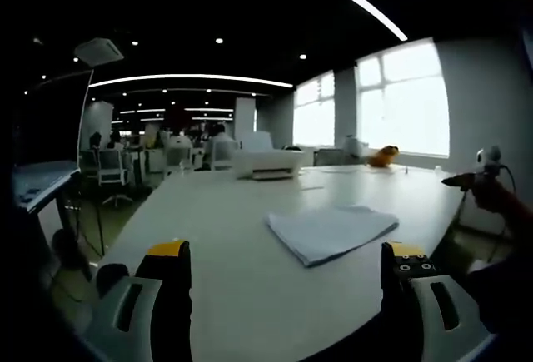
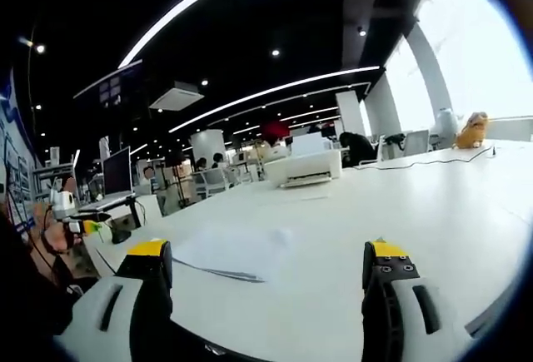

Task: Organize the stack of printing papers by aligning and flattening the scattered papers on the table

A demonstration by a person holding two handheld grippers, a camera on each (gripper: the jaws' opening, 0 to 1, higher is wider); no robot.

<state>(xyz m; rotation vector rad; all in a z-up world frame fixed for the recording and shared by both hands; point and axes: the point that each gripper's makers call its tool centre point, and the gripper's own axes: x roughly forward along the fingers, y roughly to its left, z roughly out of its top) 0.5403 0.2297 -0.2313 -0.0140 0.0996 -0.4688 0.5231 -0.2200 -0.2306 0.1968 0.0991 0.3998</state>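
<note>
A: Left gripper view. Left tool released, its two yellow-tipped jaws standing wide apart with nothing between them, over the near edge of the broad white surface.

B: And the paper?

A: The loose stack of white printing papers lies flat on the surface ahead of the tool, nearer its right jaw, sheets fanned slightly out of line. Not touched by either jaw.

B: Right gripper view?

A: Right tool also released, jaws spread, nothing gripped. The same stack sits just ahead, towards its left jaw, dark edges of offset sheets showing along the near side.

B: Anything else on the surface?

A: A white boxy printer towards the far end, well apart from the stack. An orange plush toy near the bright windows. A hand at the right edge of the left gripper view holds a small device. Office chairs and desks behind.
</note>
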